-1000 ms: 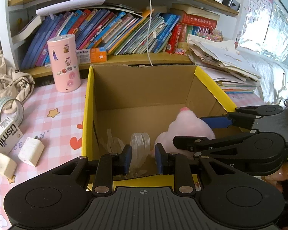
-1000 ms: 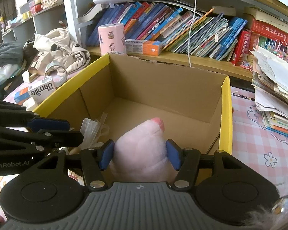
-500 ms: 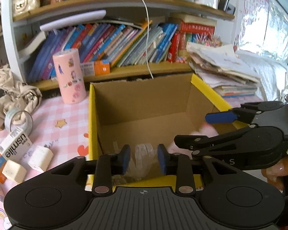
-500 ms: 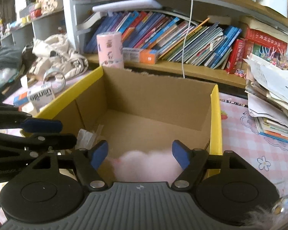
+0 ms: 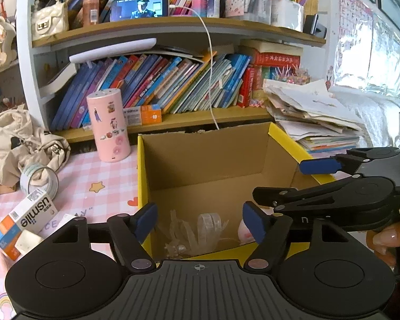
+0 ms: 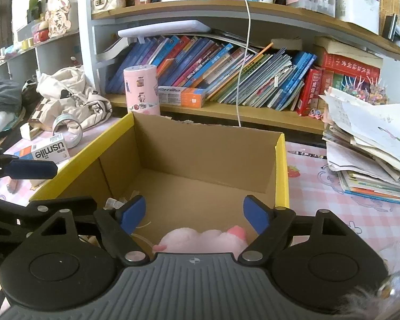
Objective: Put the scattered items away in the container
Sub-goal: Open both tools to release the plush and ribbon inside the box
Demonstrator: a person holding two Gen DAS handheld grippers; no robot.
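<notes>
Over the box [image 5: 288, 140], my left claw [image 5: 200, 220] and right claw [image 6: 194, 212] both opening, nothing gripped, plush [image 6: 202, 241] and ribbon [image 5: 208, 224] lying inside, pink checked table [image 5: 93, 176], usmile carton [image 5: 26, 220], bookshelf [image 5: 173, 80] behind.

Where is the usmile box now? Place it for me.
The usmile box lies on the pink checked tablecloth, left of the yellow-edged cardboard box in the left wrist view, just in front of the tape roll.
</notes>
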